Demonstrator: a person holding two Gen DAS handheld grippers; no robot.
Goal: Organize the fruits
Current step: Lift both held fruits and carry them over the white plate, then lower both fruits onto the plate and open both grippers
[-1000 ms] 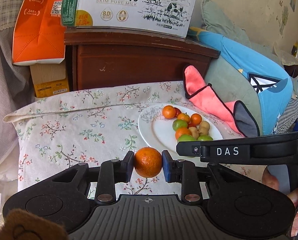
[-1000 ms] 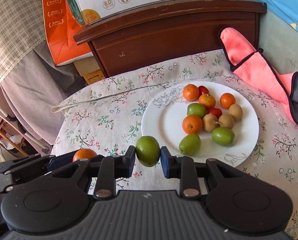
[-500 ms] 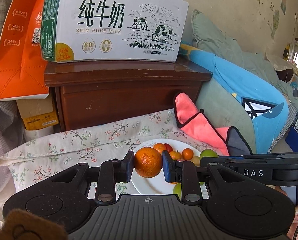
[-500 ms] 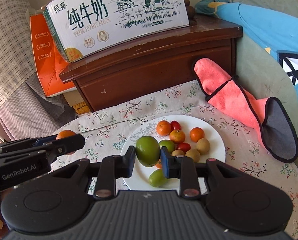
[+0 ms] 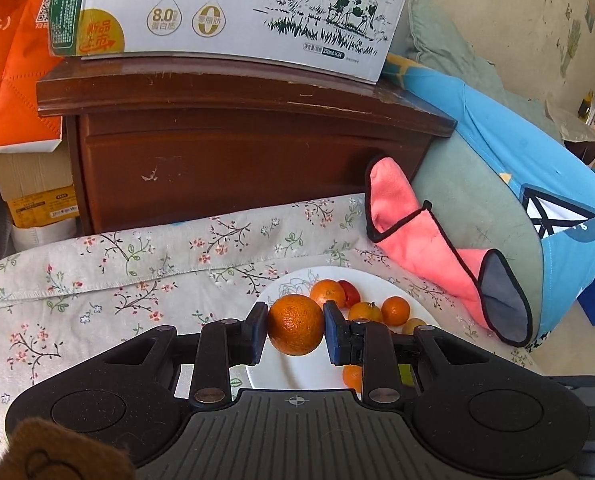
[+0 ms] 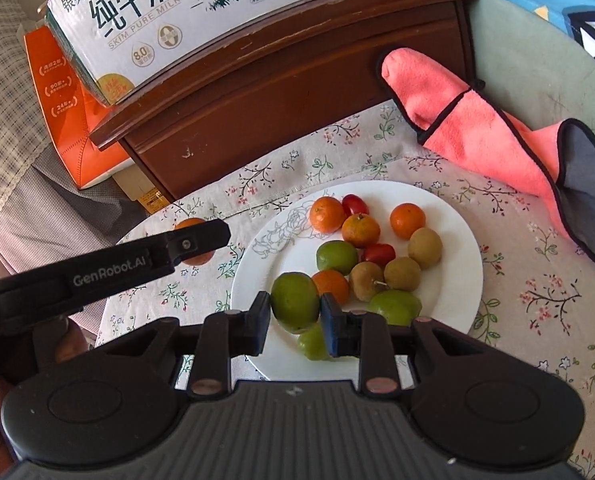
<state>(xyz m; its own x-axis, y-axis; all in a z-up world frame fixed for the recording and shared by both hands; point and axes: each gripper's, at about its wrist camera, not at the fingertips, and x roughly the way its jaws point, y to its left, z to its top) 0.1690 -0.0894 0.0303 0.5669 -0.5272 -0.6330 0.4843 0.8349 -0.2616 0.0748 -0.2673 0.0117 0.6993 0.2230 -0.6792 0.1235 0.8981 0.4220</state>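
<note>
My left gripper (image 5: 295, 332) is shut on a small orange (image 5: 293, 320), held over the near-left rim of the white plate (image 5: 297, 376). My right gripper (image 6: 294, 312) is shut on a green fruit (image 6: 293, 300) above the plate's (image 6: 449, 288) near-left part. On the plate lie several small oranges, green fruits, brown fruits and red tomatoes, bunched around the middle. In the right wrist view the left gripper (image 6: 195, 242) comes in from the left, just short of the plate's edge, with its orange (image 6: 189, 225) partly hidden behind a finger.
A floral tablecloth (image 6: 537, 280) covers the table. A pink cloth (image 6: 477, 120) lies at the back right beside a blue cushion (image 5: 517, 152). Behind the table stands a brown cabinet (image 6: 297, 80) bearing a milk carton (image 6: 177, 20), with an orange box (image 6: 65, 100) to its left.
Both grippers have moved in toward the plate with their fruits still held. The plate and cabinet now look nearer, and the left gripper's finger has come closer to the plate's rim.
</note>
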